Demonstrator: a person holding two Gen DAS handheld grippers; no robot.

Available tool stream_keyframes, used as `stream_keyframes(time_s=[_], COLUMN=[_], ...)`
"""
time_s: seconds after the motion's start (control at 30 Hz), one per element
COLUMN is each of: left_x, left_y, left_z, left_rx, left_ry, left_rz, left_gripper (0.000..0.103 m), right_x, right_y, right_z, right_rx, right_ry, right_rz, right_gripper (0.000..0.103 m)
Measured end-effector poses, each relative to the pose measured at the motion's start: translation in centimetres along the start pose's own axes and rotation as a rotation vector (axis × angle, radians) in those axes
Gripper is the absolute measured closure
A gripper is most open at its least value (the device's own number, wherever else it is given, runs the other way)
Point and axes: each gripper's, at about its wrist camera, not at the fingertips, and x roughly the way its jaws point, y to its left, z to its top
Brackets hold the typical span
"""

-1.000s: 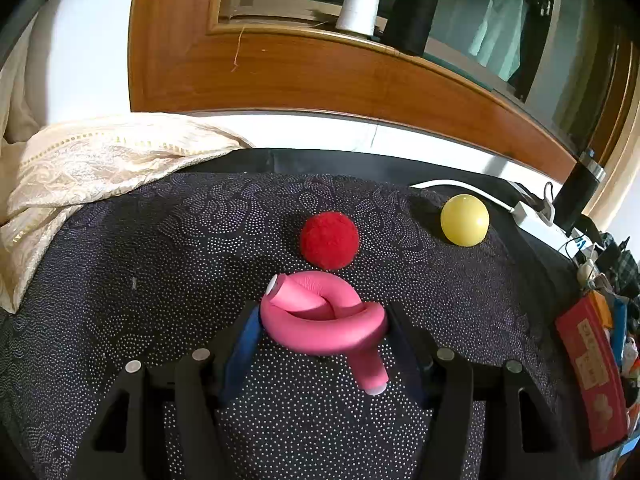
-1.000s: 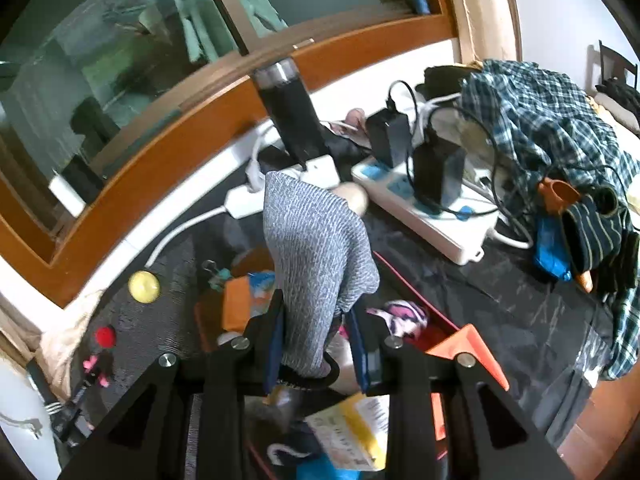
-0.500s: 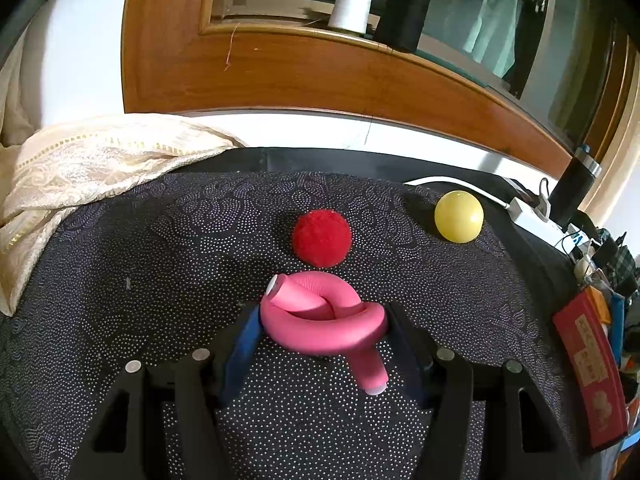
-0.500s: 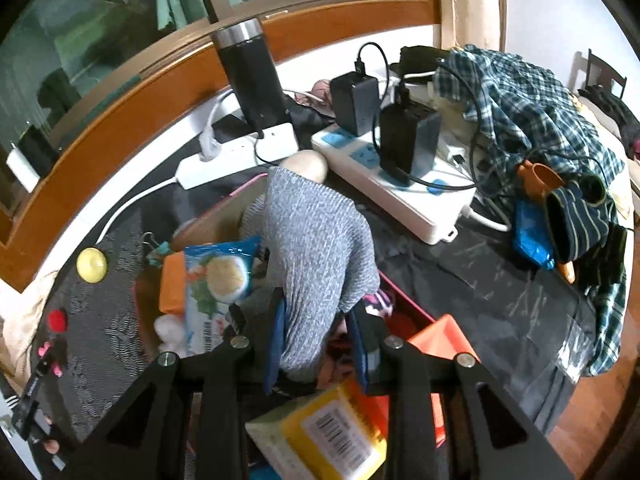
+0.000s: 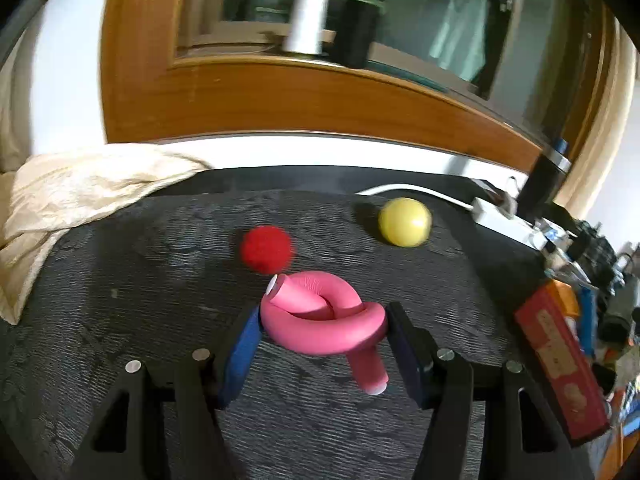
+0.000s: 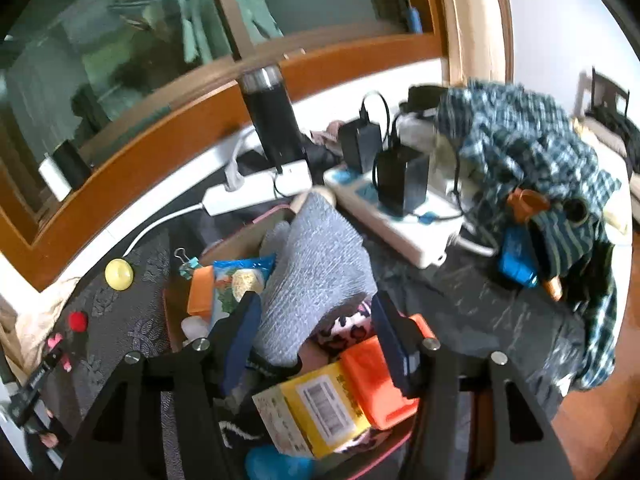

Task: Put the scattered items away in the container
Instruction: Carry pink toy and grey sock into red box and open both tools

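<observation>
Left gripper (image 5: 323, 326): jaws closed on the pink foam twist roller (image 5: 325, 326), blue pads pressed to both sides of its knotted loop; one capped end points up toward the far side, the other hangs down toward the camera. The gripper points level across the dark patterned cloth (image 5: 140, 280) with the roller carried above it.

Beyond the roller: red pom-pom ball (image 5: 266, 249), just past it. Yellow ball (image 5: 405, 222), farther and to the right of the roller, near a white cable. White thread spool (image 5: 307, 22) and black thread spool (image 5: 356, 34) on the wooden window sill, well beyond the roller. Cream fabric (image 5: 72, 196), far left of the roller. Red box (image 5: 560, 364), far right; its print is too blurred to read.

Right gripper (image 6: 316, 328): jaws wide, not gripping. The grey knit glove (image 6: 316, 276) lies between the jaws, lying on the contents of the open cardboard box (image 6: 236, 240).

Around the glove, in the box: yellow carton with a barcode label (image 6: 316, 412), digits unreadable; orange packet (image 6: 380, 376); printed snack bag (image 6: 240, 280); leopard-print fabric (image 6: 348, 328).

Beyond the glove: black flask (image 6: 274, 120), white power strips with black chargers (image 6: 400, 184), plaid shirt (image 6: 520, 140) to the right.
</observation>
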Motion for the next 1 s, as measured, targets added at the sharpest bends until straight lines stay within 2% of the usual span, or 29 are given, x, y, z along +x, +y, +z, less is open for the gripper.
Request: stream_keyframes(time_s=[0.27, 0.6, 0.87, 1.0], left_x=[-1.9, -3.2, -2.2, -1.3], left_y=[-8.6, -19.8, -26.3, -28.3], left_z=[-1.0, -2.6, -3.6, -4.2], left_rx=[0.11, 0.253, 0.372, 0.418], left_ry=[0.015, 0.045, 0.032, 0.036], left_rz=[-0.129, -0.302, -0.336, -0.34], left_gripper=[0.039, 0.039, 0.039, 0.039], right_x=[-2.1, -3.9, -4.4, -4.7], right_y=[1.0, -0.4, -2.5, -3.0], right_z=[-1.2, -2.2, -2.4, -2.4], right_rx=[-0.105, -0.12, -0.067, -0.057], right_ry=[-0.105, -0.159, -0.171, -0.178], right_rz=[-0.038, -0.039, -0.021, -0.011], right_gripper=[0.04, 0.039, 0.038, 0.038])
